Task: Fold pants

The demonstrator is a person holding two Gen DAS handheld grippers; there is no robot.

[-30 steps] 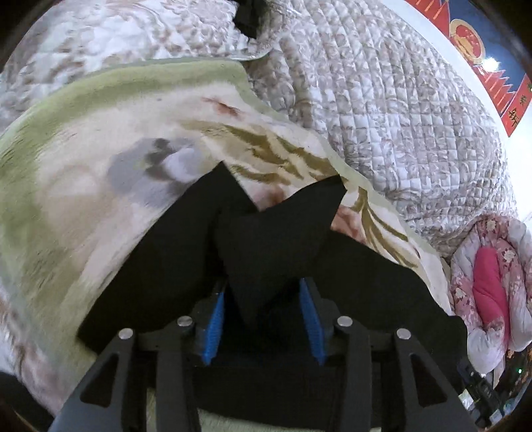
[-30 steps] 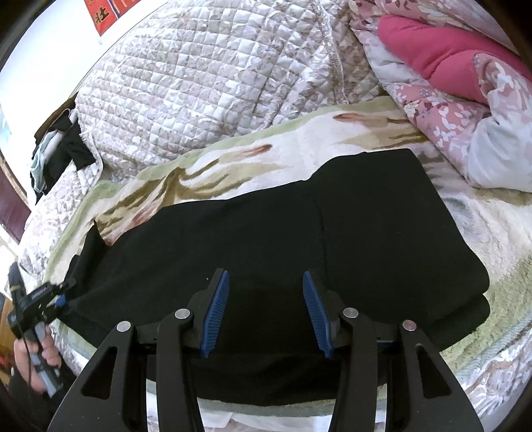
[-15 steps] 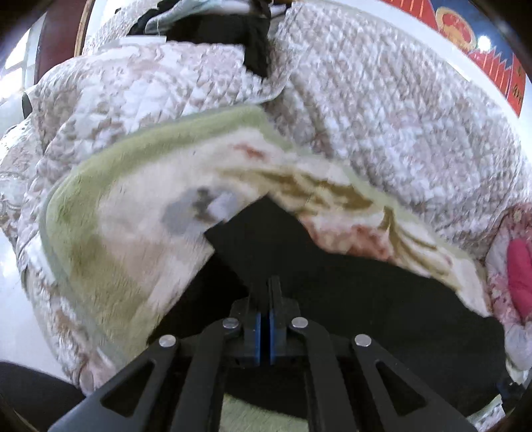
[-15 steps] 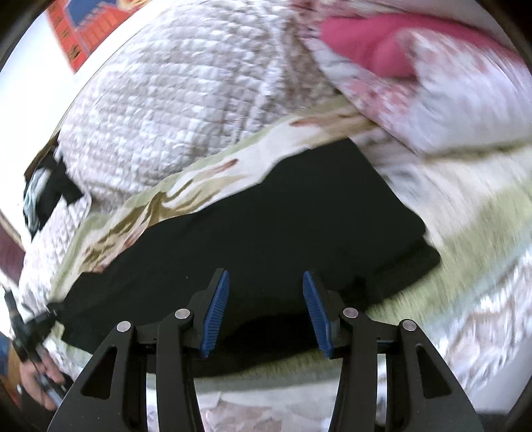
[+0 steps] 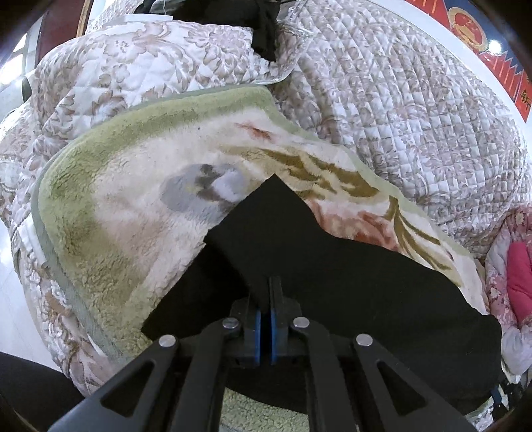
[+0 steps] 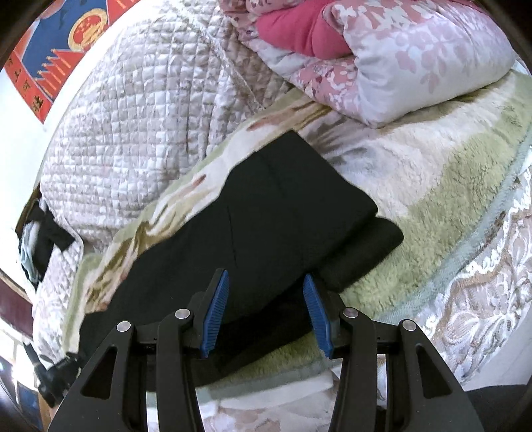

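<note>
Black pants (image 5: 349, 272) lie lengthwise on a green and cream fleece blanket (image 5: 126, 212). My left gripper (image 5: 265, 319) is shut on the pants' near end and holds a pointed fold of the cloth raised. In the right wrist view the pants (image 6: 266, 212) stretch from the lower left to a doubled end at the right. My right gripper (image 6: 266, 309) is open and empty, just above the pants' near edge. The left gripper (image 6: 56, 375) shows small at the far lower left.
A quilted beige bedspread (image 6: 139, 109) is heaped behind the blanket. A pink floral duvet (image 6: 382, 56) lies at the right end. Dark clothes (image 5: 259, 23) sit at the far left end. A red and blue poster (image 6: 56, 40) hangs on the wall.
My left gripper closed on the pants' end and has lifted it. My right gripper, still open, has swung toward the right end of the pants.
</note>
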